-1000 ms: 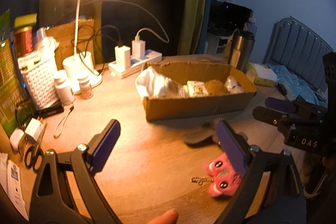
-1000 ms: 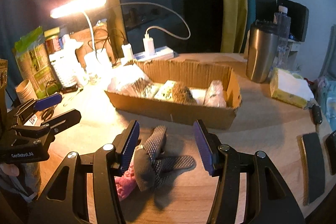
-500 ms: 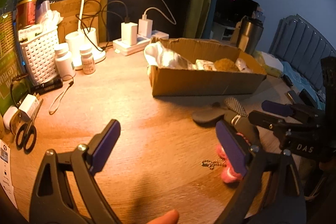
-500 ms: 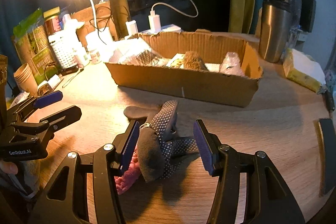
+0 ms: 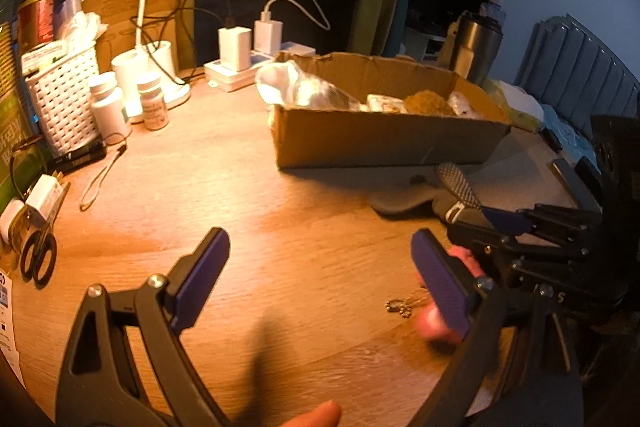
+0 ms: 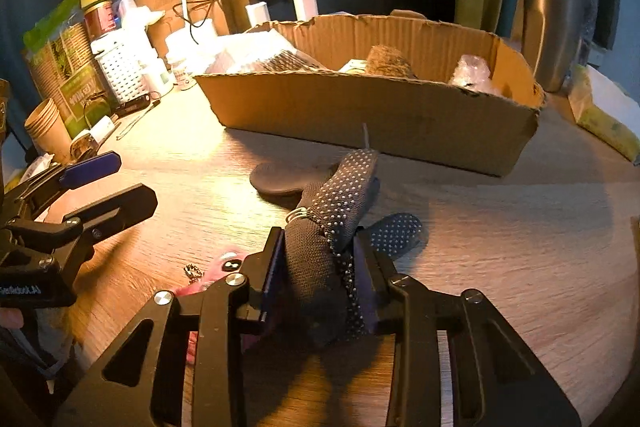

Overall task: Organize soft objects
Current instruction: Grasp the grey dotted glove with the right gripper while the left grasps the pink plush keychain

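A bundle of black socks with white grip dots (image 6: 332,219) lies on the wooden table in front of the cardboard box (image 6: 360,107). My right gripper (image 6: 316,255) is shut on the bundle's near end, and one dotted toe sticks up past the fingers. A pink plush keychain (image 6: 228,263) lies just left of it, partly hidden by the gripper. In the left wrist view my left gripper (image 5: 320,247) hangs open over bare table, its right finger beside the pink plush (image 5: 432,323). The socks (image 5: 460,187) and the right gripper (image 5: 508,223) show at the right there.
The box (image 5: 380,143) holds several soft items. A lit desk lamp (image 5: 160,67), white basket (image 5: 64,103), pill bottles (image 5: 108,107), power strip (image 5: 240,71) and scissors (image 5: 38,259) crowd the left. A steel tumbler (image 6: 552,31) stands behind the box.
My right gripper's jaws have closed onto the sock bundle that lay between them. Both grippers have sunk closer to the table.
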Tool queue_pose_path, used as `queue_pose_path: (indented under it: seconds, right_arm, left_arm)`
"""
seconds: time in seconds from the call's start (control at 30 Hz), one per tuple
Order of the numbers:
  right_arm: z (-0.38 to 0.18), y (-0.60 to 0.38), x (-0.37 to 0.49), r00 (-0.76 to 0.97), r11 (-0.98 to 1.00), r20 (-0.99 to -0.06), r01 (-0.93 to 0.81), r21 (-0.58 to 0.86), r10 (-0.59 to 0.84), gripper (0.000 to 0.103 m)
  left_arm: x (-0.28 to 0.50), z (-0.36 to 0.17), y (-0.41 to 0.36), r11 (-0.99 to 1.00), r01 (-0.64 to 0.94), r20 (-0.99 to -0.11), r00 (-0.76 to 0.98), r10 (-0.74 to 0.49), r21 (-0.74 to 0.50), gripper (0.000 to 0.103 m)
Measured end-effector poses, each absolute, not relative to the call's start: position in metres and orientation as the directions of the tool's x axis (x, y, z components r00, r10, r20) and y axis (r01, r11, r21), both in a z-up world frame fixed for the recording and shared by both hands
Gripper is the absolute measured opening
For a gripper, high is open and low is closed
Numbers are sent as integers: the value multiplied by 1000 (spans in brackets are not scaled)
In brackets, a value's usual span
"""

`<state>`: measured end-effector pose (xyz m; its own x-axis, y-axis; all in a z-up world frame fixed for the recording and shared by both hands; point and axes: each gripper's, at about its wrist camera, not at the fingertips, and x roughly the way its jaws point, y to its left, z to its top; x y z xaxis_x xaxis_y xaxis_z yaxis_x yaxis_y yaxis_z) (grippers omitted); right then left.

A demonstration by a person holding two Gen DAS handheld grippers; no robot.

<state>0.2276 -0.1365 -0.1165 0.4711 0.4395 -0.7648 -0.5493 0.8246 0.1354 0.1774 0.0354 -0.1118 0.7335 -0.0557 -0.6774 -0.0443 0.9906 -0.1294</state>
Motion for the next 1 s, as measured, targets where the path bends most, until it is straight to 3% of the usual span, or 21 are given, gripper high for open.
queue_pose_path:
  seconds: [0.37, 0.8, 0.83, 0.9, 1.0]
  right_arm:
    - [-108, -183, 233, 532, 854, -717, -492, 172, 451, 34]
    - [-111, -216, 232, 551, 866, -701, -458, 198, 452, 34]
    - [-111, -216, 232, 551, 865, -700, -460, 200, 454, 34]
    - [-111, -215, 231, 553, 864, -696, -463, 200, 458, 34]
    - [-110, -216, 229, 554, 861, -693, -468, 200, 462, 34]
  left_arm:
    - [186, -110, -12, 992, 69, -692, 711, -123, -105, 93]
    - [196, -137, -56, 990, 140, -792, 604, -95, -13, 92]
    - [196, -138, -57, 990, 142, -794, 600, -98, -14, 90]
    - [196, -139, -57, 989, 147, -795, 598, -101, -15, 69]
    - [195, -141, -55, 989, 145, -800, 592, -99, -16, 51]
